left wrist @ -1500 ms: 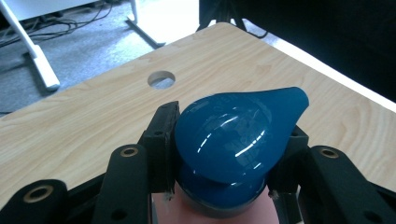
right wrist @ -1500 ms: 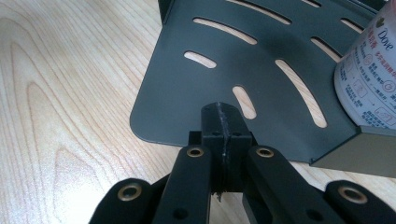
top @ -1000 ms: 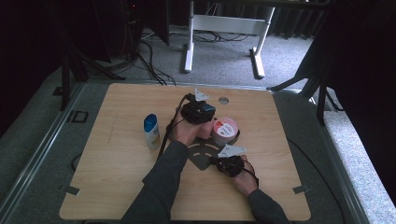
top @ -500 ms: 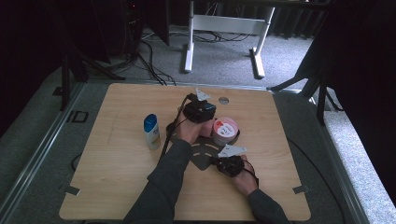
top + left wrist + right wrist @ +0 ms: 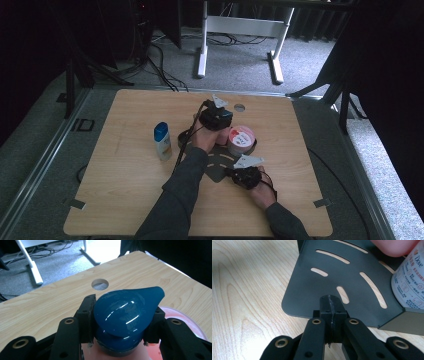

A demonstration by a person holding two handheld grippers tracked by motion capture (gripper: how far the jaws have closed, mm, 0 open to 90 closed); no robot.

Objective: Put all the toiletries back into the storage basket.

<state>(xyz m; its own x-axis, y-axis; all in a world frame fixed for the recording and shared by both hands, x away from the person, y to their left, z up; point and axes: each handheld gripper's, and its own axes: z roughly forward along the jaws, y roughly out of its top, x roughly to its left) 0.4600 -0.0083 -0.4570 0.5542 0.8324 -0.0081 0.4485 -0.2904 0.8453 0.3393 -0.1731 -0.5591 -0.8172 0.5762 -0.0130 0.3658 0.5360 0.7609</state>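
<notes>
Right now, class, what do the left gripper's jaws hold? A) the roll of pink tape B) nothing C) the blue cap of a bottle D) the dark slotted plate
C: in the left gripper view the left gripper has its jaws closed on both sides of the glossy blue cap.
</notes>
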